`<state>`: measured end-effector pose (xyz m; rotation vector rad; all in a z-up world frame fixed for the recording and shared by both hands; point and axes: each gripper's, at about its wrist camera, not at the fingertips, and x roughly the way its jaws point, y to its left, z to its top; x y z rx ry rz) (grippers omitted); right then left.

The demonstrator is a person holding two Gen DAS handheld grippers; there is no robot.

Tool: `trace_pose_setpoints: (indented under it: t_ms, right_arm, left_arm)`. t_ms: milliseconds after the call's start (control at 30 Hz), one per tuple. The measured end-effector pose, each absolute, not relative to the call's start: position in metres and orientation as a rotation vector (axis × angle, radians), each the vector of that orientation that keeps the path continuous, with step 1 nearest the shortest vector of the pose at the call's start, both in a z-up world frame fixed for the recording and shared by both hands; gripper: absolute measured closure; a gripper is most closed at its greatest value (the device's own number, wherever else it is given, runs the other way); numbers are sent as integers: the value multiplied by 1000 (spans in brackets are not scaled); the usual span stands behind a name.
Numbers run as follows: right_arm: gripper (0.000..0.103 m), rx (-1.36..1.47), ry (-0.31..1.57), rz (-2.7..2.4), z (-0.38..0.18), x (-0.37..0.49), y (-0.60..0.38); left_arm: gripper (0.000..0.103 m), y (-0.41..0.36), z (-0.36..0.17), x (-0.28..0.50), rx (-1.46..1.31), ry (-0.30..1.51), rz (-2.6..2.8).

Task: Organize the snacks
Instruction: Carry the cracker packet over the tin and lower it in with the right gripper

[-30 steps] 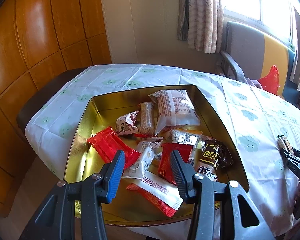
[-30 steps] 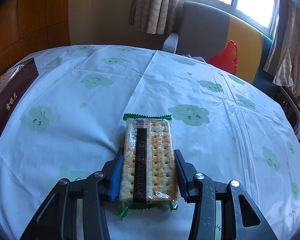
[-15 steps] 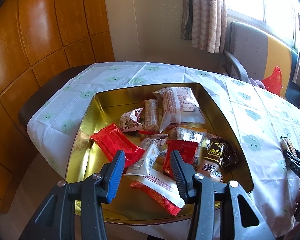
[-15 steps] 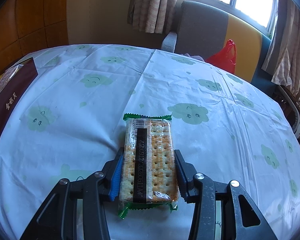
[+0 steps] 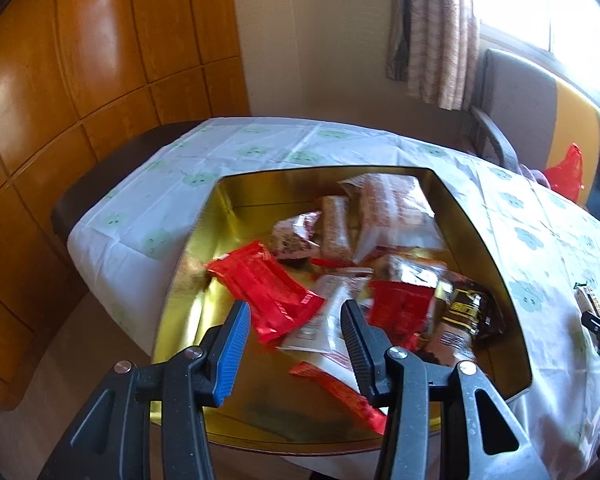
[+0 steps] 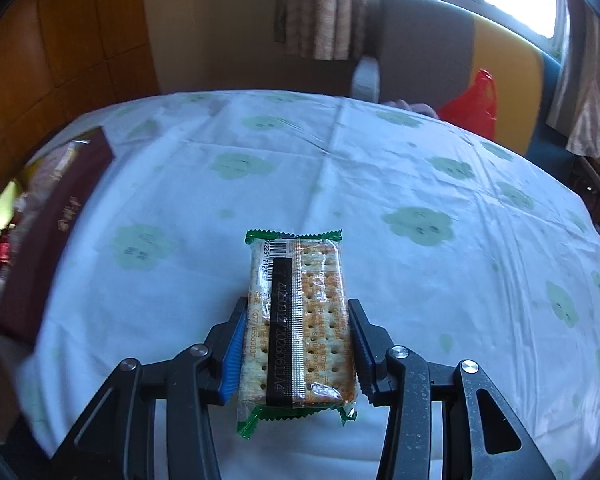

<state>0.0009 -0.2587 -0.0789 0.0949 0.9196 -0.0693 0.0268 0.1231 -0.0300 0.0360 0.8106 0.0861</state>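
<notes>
— How's the left tool sitting?

— Tilted steeply downward, its two fingers apart with nothing pinched between them. One pad is blue, the other black.

— And the right tool?

— Also angled down, and its jaws are clamped on the long sides of a cracker packet, pads pressing both edges. The packet sticks out ahead of the fingertips.

— Can you see one from the other?

— Only the right tool's black tips, at the far right edge of the left view.
</notes>
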Motion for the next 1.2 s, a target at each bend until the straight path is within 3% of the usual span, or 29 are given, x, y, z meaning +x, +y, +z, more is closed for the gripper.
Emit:
trace_pose_setpoints:
  t_ms: [433, 667, 800, 933, 967, 1100, 1200]
  right_arm:
    - [56, 34, 863, 422, -5, 61, -84]
    - [54, -117, 935, 486, -39, 99, -10]
    - [46, -74, 930, 494, -43, 100, -14]
    - [46, -70, 883, 521, -34, 82, -23]
    - [47, -81, 878, 528, -33, 78, -22]
    - [75, -163, 853, 525, -35, 66, -12]
    - [76, -176, 846, 525, -36, 71, -4]
  left_arm:
    - [55, 147, -31, 29, 3, 808, 135]
    - [55, 146, -32, 28, -4, 811, 116]
    - [55, 149, -35, 30, -13, 815, 119]
    - [55, 150, -37, 31, -19, 821, 126]
    - [55, 150, -37, 31, -19, 821, 126]
    - [55, 149, -37, 31, -16, 821, 126]
    - [55, 147, -34, 29, -17, 814, 123]
